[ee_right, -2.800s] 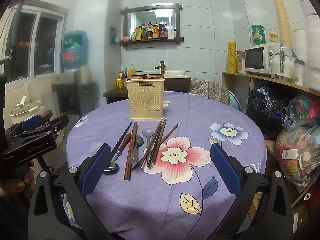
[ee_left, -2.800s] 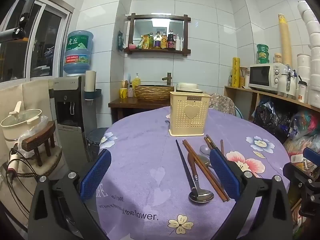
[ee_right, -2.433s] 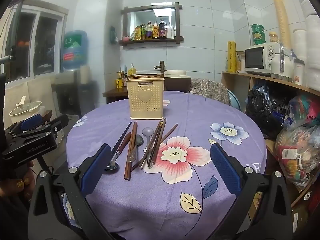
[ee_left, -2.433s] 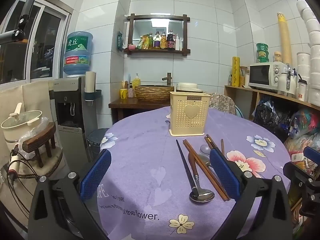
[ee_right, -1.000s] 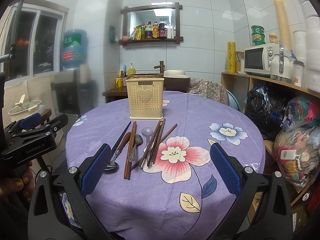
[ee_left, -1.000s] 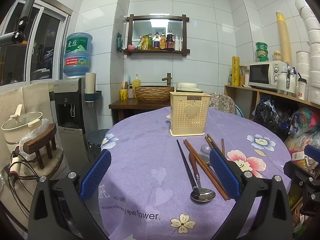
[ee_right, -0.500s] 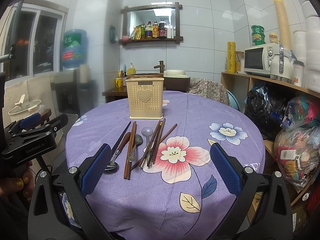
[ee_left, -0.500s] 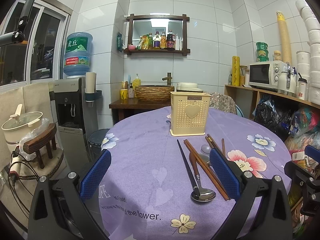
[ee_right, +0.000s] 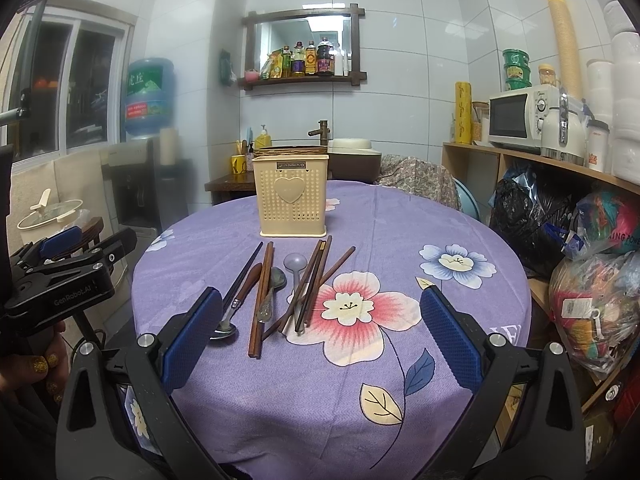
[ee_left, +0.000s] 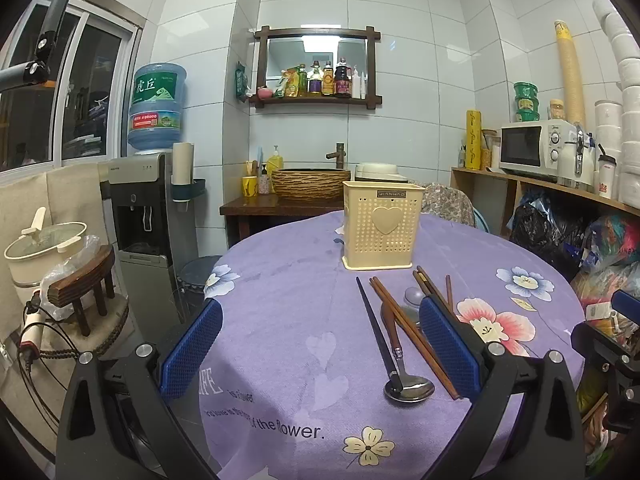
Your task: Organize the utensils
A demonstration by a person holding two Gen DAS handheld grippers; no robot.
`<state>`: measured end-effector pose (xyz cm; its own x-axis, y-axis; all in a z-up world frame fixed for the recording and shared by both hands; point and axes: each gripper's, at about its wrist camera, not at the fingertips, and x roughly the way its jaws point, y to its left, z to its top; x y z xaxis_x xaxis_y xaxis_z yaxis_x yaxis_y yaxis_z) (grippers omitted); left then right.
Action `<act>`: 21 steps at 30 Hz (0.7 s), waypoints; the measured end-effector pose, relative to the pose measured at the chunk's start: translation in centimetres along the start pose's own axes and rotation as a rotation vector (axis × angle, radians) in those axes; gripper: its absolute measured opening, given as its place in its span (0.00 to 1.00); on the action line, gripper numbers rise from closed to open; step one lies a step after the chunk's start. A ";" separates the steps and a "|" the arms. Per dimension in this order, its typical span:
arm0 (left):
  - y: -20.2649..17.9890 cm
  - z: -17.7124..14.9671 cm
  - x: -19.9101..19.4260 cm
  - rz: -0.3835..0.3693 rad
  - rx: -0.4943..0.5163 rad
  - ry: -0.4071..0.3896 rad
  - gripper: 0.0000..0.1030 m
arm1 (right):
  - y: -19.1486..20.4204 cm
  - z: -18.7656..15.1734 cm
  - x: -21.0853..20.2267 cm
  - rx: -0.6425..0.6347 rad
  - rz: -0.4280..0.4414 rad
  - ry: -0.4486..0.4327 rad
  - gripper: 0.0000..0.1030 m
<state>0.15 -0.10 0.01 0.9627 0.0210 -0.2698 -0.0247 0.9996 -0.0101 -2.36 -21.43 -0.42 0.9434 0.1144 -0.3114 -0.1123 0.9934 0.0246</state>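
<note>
Fingers of the left gripper [ee_left: 320,344] and right gripper [ee_right: 320,336] spread wide, empty; far basket's [ee_right: 292,200] interior hidden, chopsticks [ee_right: 262,296] and spoons [ee_right: 236,304] lying near it.

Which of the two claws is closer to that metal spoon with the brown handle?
Left. The left claw hovers with the spoon between its fingers. The right claw sits right of the spoon, which lies by its left finger.

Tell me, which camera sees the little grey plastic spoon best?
The right wrist view: the small grey plastic spoon lies fully visible among the brown wooden chopsticks. In the left wrist view, only its bowl peeks out behind the left gripper's blue pad.
</note>
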 end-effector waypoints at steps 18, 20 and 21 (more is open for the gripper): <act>0.1 -0.1 0.0 0.005 0.001 0.014 0.95 | 0.1 -0.3 0.4 0.002 0.002 0.010 0.95; 0.1 -0.1 0.0 0.005 0.002 0.015 0.95 | 0.0 -0.3 0.4 0.003 0.004 0.013 0.95; 0.1 -0.2 0.1 0.006 0.004 0.018 0.95 | 0.0 -0.3 0.4 0.003 0.004 0.015 0.95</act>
<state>0.15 0.03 -0.20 0.9575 0.0265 -0.2873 -0.0292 0.9996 -0.0049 -2.06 -21.35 -0.84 0.9382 0.1180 -0.3255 -0.1150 0.9930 0.0288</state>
